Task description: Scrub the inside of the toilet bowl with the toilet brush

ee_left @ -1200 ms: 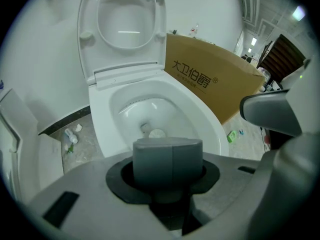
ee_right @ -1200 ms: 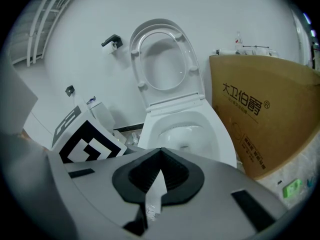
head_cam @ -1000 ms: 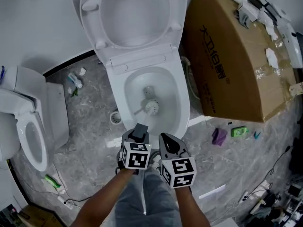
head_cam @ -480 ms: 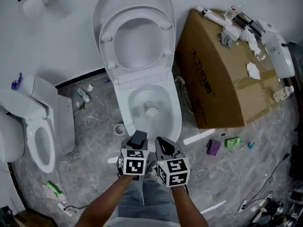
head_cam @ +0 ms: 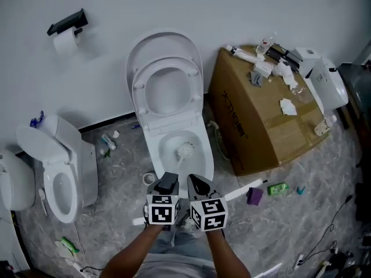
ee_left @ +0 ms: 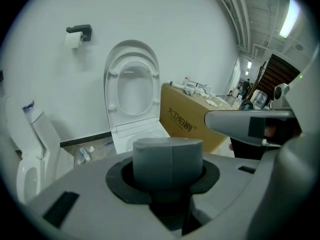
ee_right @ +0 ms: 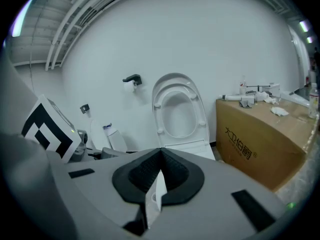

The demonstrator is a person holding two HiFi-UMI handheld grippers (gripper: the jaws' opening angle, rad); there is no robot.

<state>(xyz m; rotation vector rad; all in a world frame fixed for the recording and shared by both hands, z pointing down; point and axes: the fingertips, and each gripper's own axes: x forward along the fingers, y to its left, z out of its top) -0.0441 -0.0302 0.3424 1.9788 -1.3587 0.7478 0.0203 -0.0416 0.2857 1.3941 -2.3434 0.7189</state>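
Note:
The white toilet (head_cam: 204, 155) stands in the middle with lid and seat raised. A white brush head (head_cam: 185, 150) rests in the bowl's water. My left gripper (head_cam: 168, 182) is just in front of the bowl's near rim, shut on the brush's grey handle end (ee_left: 167, 156), which stands up between the jaws. Close beside it on the right, my right gripper (head_cam: 199, 185) is shut on a thin white piece (ee_right: 156, 196); I cannot tell what that piece is. The handle's shaft is hidden by the grippers.
A big cardboard box (head_cam: 261, 114) with clutter on top stands right of the toilet. A smaller toilet (head_cam: 58, 178) stands at the left. A paper holder (head_cam: 68, 26) hangs on the wall. A green bottle (head_cam: 277, 188), a purple item (head_cam: 254, 196) and other litter lie on the marble floor.
The head view has drawn back and takes in more of the room. The two grippers stay together at the bowl's front, and the brush head is still in the bowl.

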